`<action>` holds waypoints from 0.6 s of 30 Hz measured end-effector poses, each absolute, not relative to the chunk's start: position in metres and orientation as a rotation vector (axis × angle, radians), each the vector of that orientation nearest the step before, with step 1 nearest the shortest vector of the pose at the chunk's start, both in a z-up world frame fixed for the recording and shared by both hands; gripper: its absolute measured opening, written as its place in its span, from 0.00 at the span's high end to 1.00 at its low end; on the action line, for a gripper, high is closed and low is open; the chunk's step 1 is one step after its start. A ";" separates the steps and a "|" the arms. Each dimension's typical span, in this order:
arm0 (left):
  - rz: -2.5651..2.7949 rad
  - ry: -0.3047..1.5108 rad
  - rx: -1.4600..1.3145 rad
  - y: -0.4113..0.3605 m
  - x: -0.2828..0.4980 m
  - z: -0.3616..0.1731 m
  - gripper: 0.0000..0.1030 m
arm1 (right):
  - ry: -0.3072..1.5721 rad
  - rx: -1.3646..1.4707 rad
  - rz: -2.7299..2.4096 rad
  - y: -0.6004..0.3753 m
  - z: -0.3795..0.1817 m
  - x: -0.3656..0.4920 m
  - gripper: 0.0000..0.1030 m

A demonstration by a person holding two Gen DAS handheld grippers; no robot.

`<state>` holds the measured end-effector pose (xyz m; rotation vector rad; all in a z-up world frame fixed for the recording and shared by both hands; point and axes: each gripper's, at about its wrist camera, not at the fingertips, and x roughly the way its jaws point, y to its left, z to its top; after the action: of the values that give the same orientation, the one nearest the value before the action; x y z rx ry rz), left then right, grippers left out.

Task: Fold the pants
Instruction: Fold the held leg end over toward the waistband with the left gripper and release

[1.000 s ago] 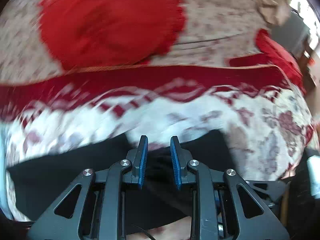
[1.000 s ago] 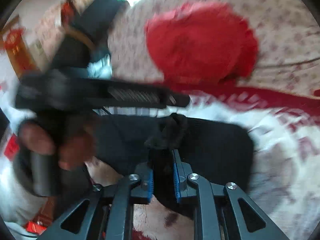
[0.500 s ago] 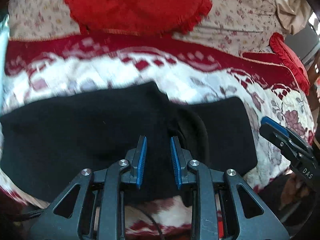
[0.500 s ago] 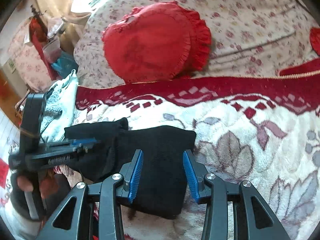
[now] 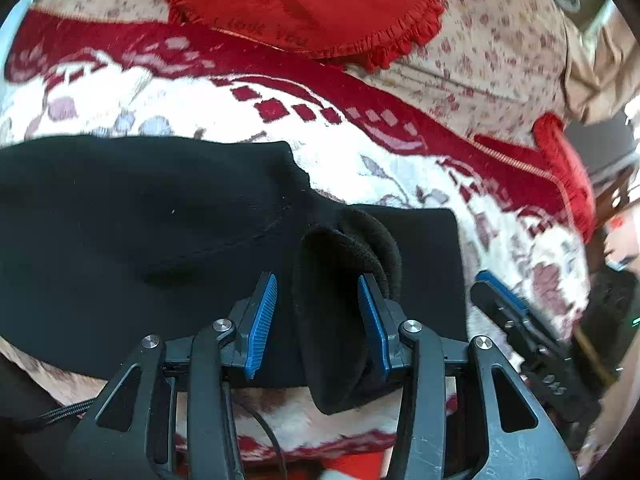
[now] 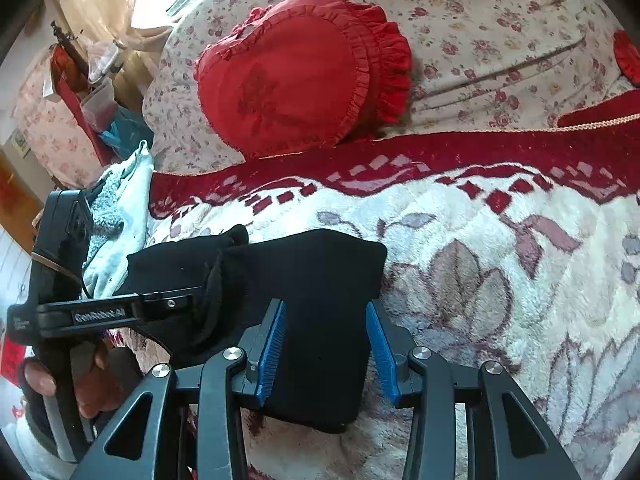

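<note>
Fleecy white and red blanket [image 6: 500, 280] covered the bed, its red patterned border running along the far side beneath a flowered sheet [image 6: 480, 20] and a round red frilled cushion [image 6: 304, 72]. Beyond the border the sheet sloped up and away; a second red cushion [image 5: 568, 176] sat at the blanket's far right corner in the left wrist view. Most of the blanket on the right side of the right wrist view lay bare, offering open room there, while pale towels [image 6: 116, 216] and clutter crowded its left edge. Black pants [image 5: 140, 240] lay flat on the blanket near its front edge, their long axis running side to side along that edge. Over their right end a smaller folded layer lay, its rolled hem standing up in a loop. The left gripper [image 5: 316, 320] hovered over that loop, its fingers opening, with the raised hem between the blue pads [image 5: 262, 320] but not squeezed by them. The right gripper [image 6: 326, 352] hung over the squared right end of the pants, fingers spread apart with fabric below and between them, not pinched. A hand [image 6: 68, 384] gripped the left gripper's handle at the blanket's left front corner.
</note>
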<state>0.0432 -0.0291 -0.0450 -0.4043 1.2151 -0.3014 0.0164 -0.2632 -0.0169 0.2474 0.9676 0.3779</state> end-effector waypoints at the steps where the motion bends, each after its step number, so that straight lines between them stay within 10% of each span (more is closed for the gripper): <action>1: -0.300 1.212 -0.422 -0.026 0.042 -0.045 0.59 | 0.968 0.250 0.376 -0.264 -0.017 0.017 0.61; 5: -0.319 1.210 -0.524 -0.016 0.038 -0.045 0.36 | 0.970 0.256 0.386 -0.264 -0.018 0.018 0.61; 15: -0.337 1.230 -0.434 -0.057 0.036 -0.057 0.36 | 0.956 0.245 0.397 -0.260 -0.013 0.016 0.61; 18: -0.366 1.207 -0.328 -0.071 0.041 -0.049 0.84 | 0.941 0.238 0.399 -0.260 -0.008 0.017 0.61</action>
<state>0.0409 -0.0712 -0.0494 -0.3275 1.2073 -0.3656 0.0166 -0.2596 -0.0079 0.2378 0.9413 0.3994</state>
